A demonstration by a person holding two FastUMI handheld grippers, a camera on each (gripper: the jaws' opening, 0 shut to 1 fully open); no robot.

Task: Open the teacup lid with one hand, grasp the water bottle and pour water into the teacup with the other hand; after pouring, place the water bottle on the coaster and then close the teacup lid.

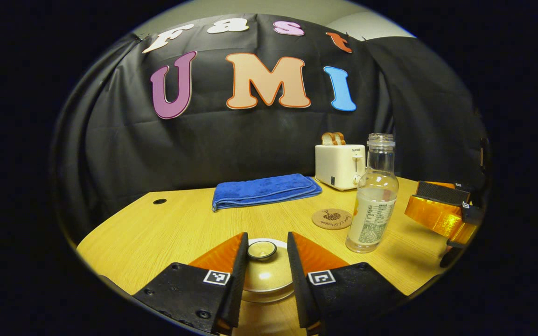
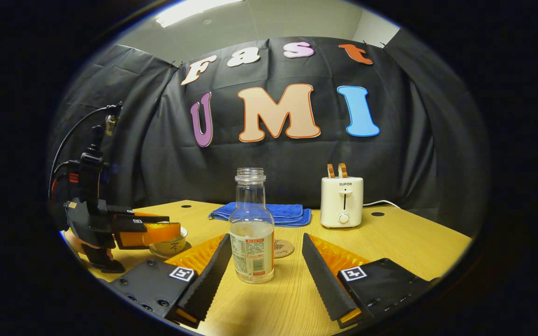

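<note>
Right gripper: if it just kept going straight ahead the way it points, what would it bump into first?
Most likely the water bottle, which stands between the open fingers of the right gripper. The coaster lies just behind it.

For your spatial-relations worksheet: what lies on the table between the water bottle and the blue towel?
The round coaster lies between the water bottle and the blue towel, seen in the left gripper view.

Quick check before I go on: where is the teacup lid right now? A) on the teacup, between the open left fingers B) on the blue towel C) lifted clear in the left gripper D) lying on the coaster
A: in the left gripper view the teacup lid sits on the cup, its knob between the left gripper fingers, which stand apart from it.
</note>
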